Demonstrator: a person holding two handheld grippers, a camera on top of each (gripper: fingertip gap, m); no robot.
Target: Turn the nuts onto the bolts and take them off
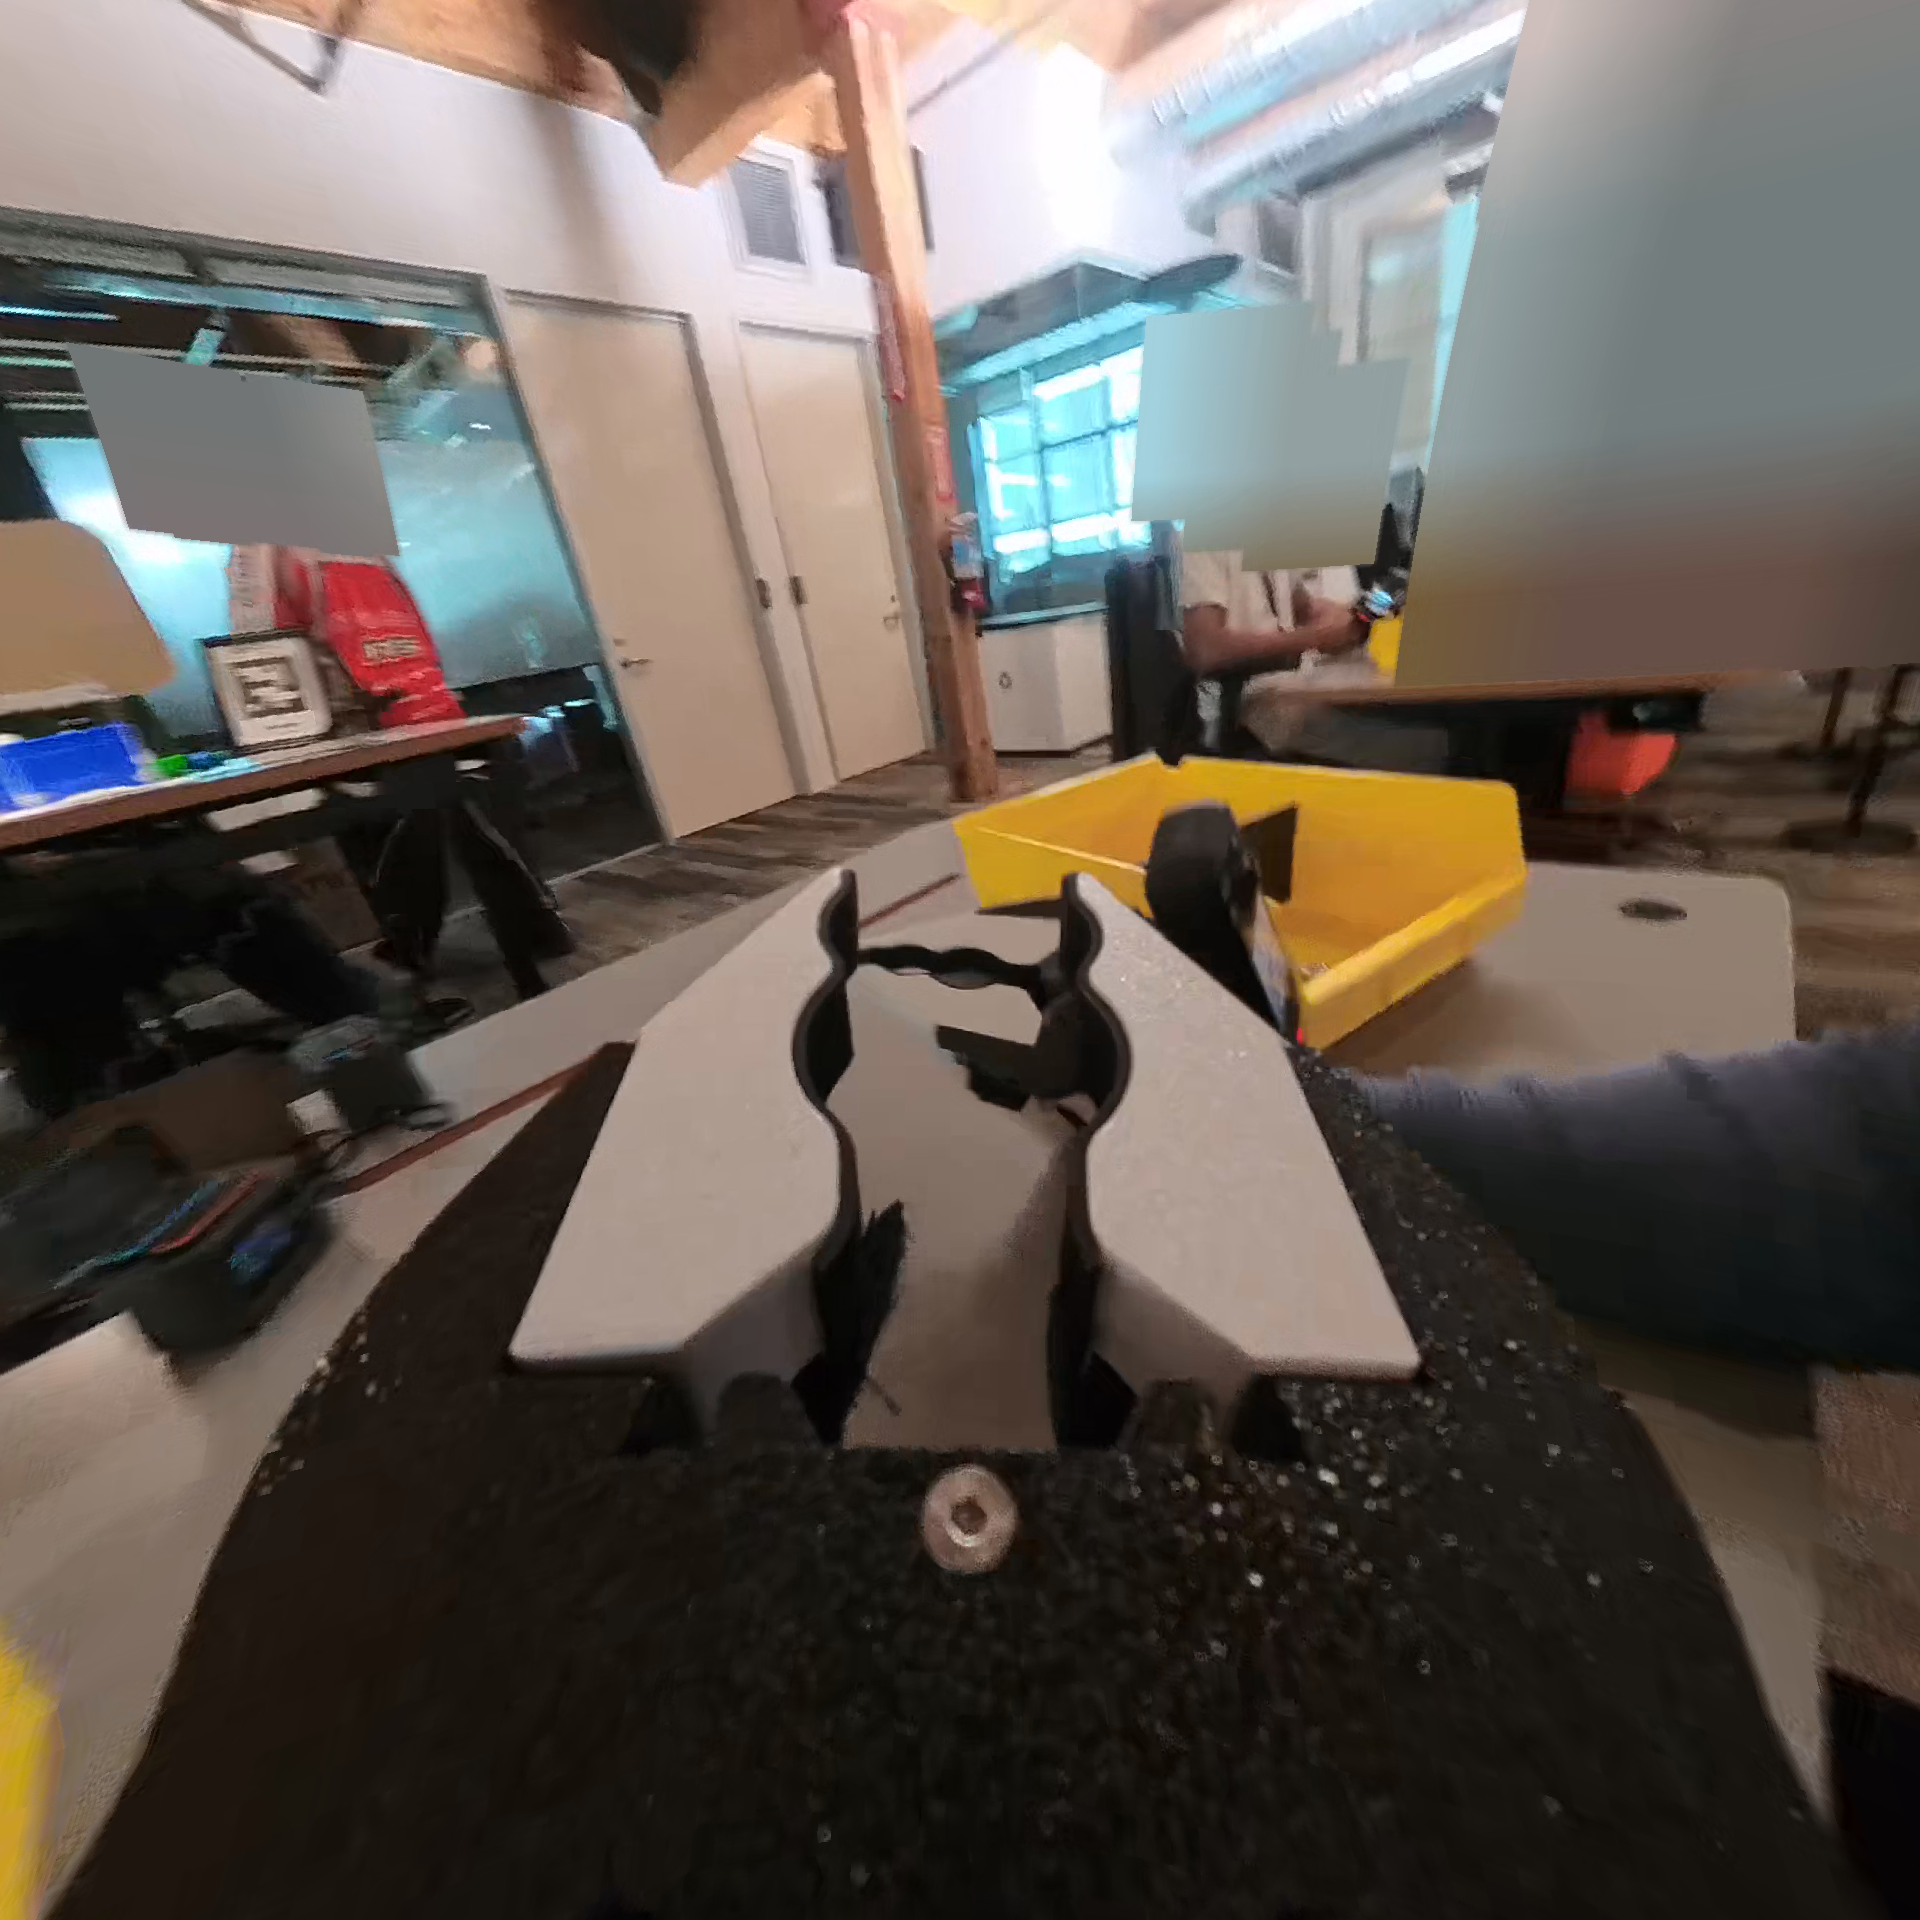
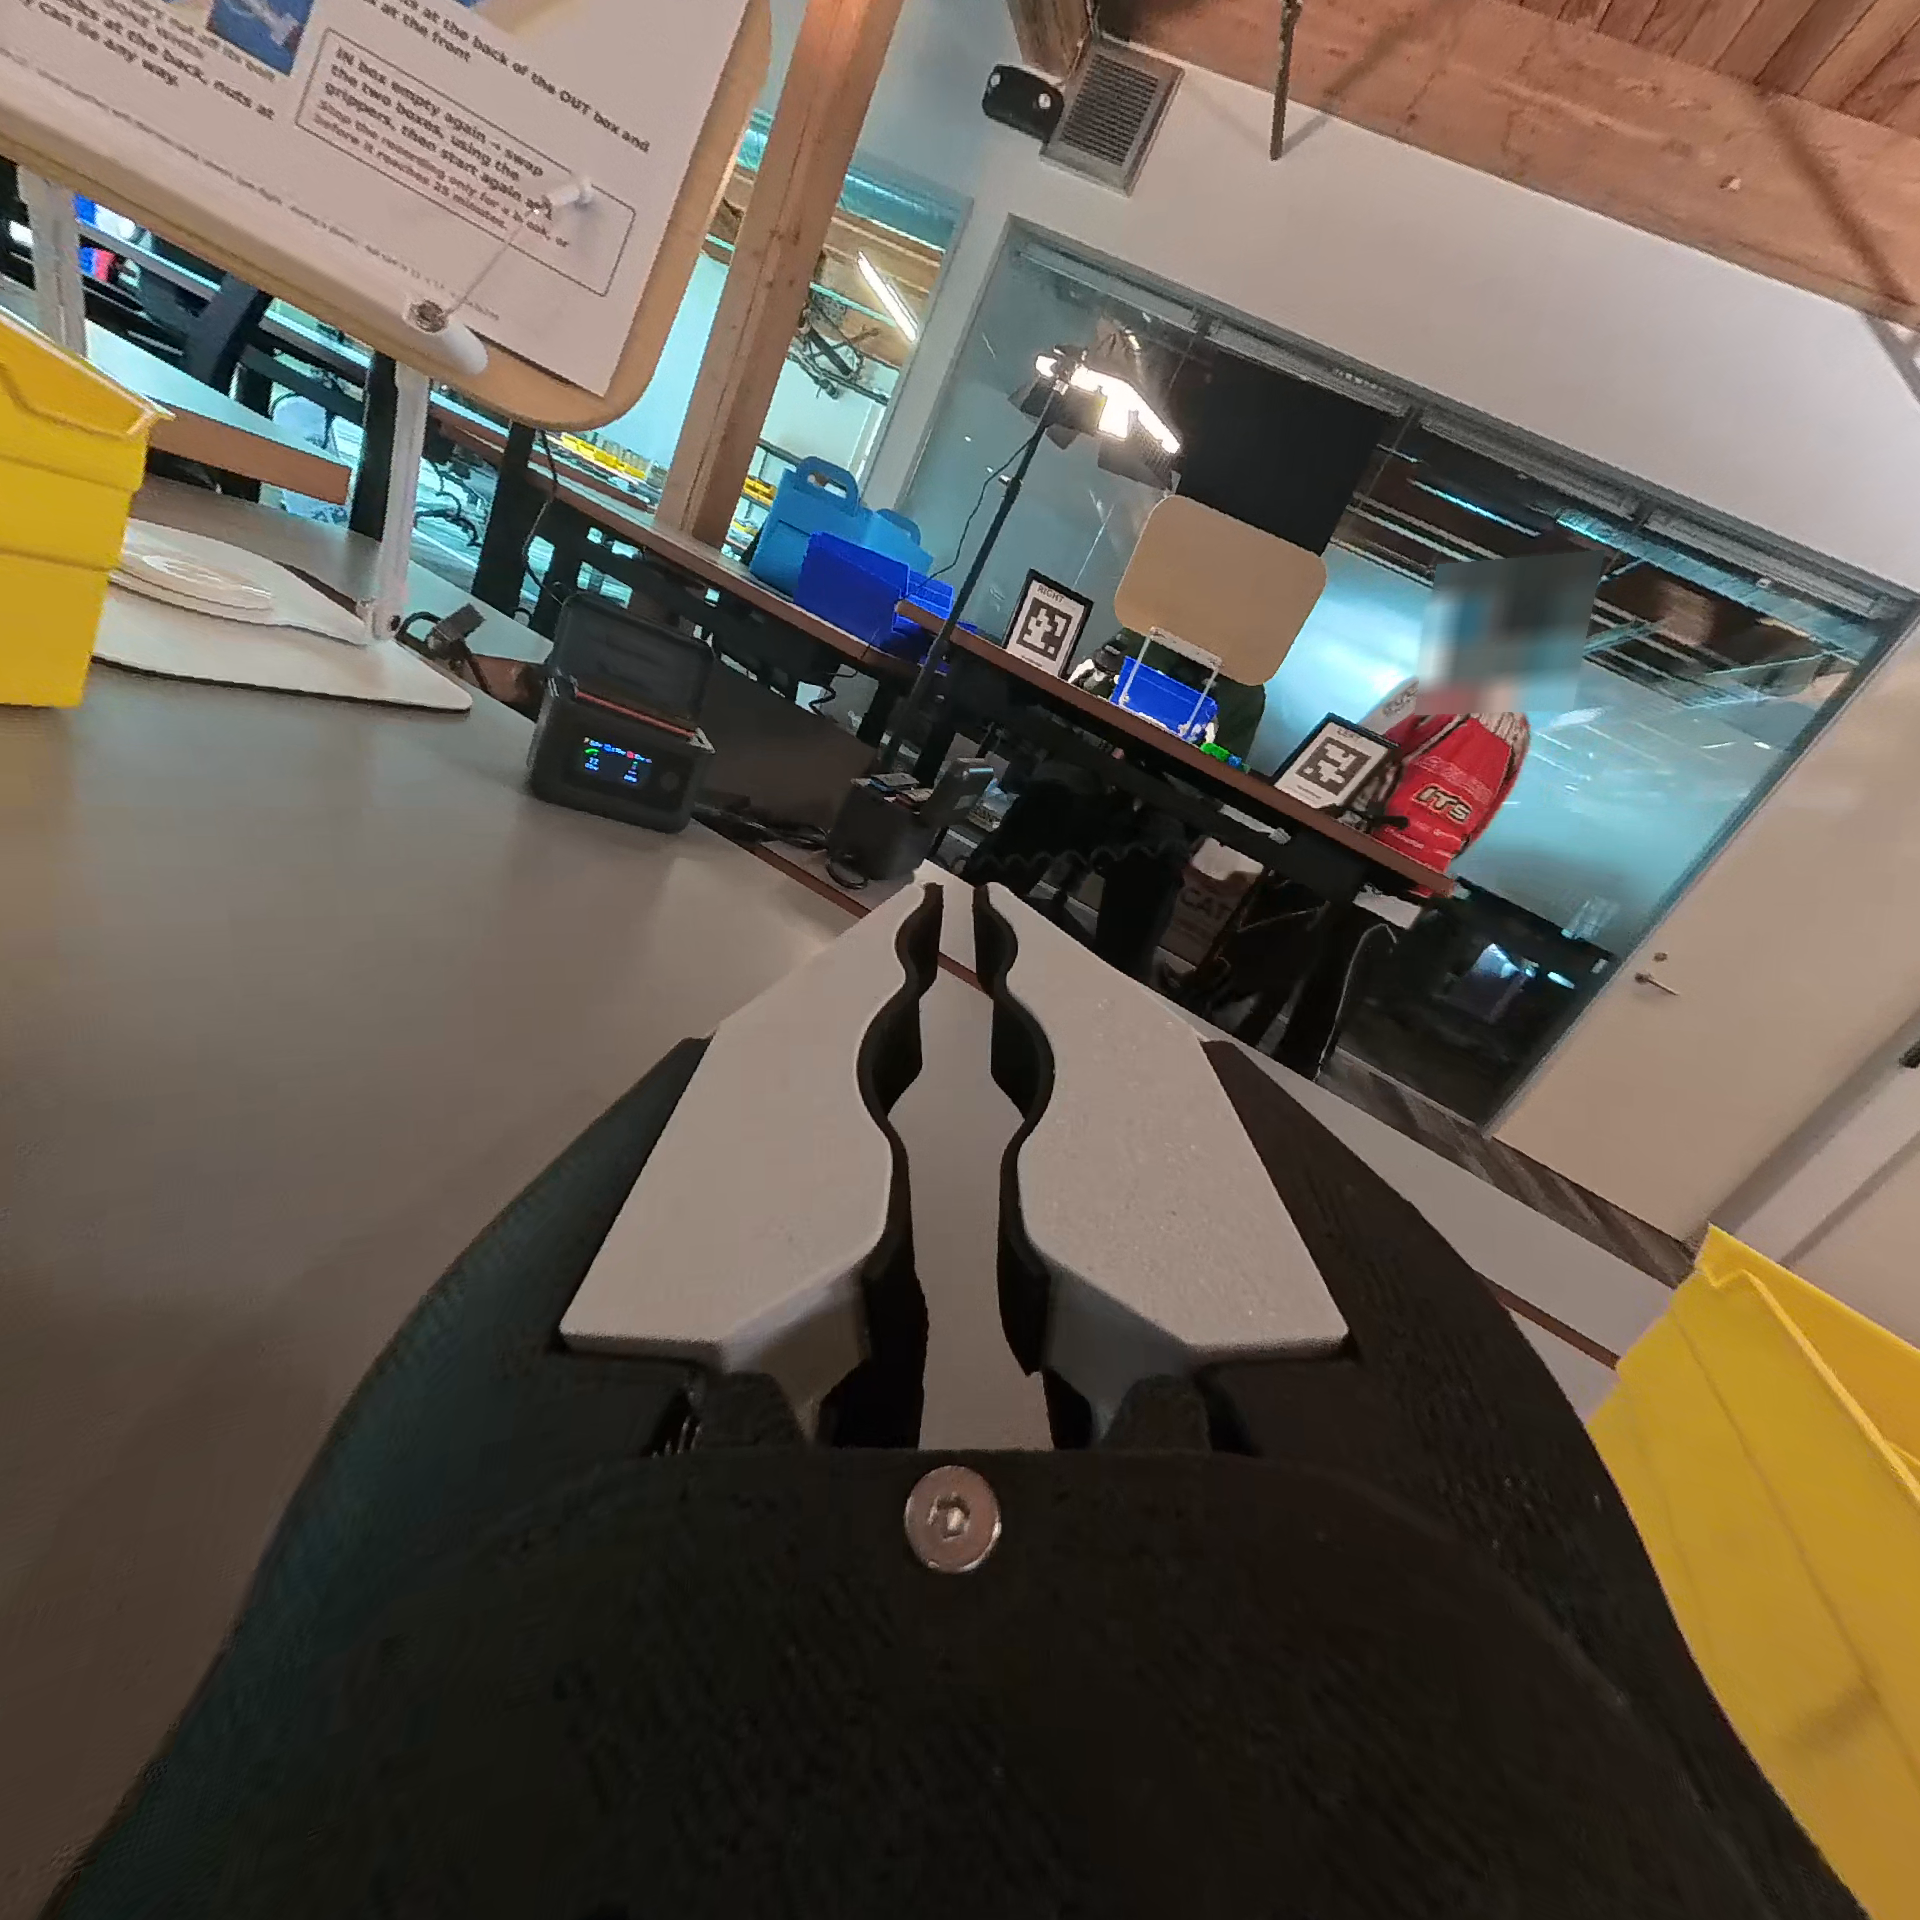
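Note:
No nut or bolt shows in either view. In the left wrist view my left gripper (image 1: 961,899) is open and empty, held low over the grey table (image 1: 1621,977). Beyond its right finger, black parts of the other gripper (image 1: 1210,883) sit in front of a yellow bin (image 1: 1382,883); the bin's contents are not visible. In the right wrist view my right gripper (image 2: 956,902) is almost fully closed, with only a thin slit between the fingers and nothing between them. It points across the grey table (image 2: 260,987).
A dark-sleeved arm (image 1: 1662,1195) reaches in from the right. A yellow bin (image 2: 62,520) stands at the far left and another (image 2: 1766,1538) at the near right. An instruction board on a white stand (image 2: 395,187) and a black device with a screen (image 2: 623,727) stand on the table. My right fingertips sit around 20 cm from my left ones.

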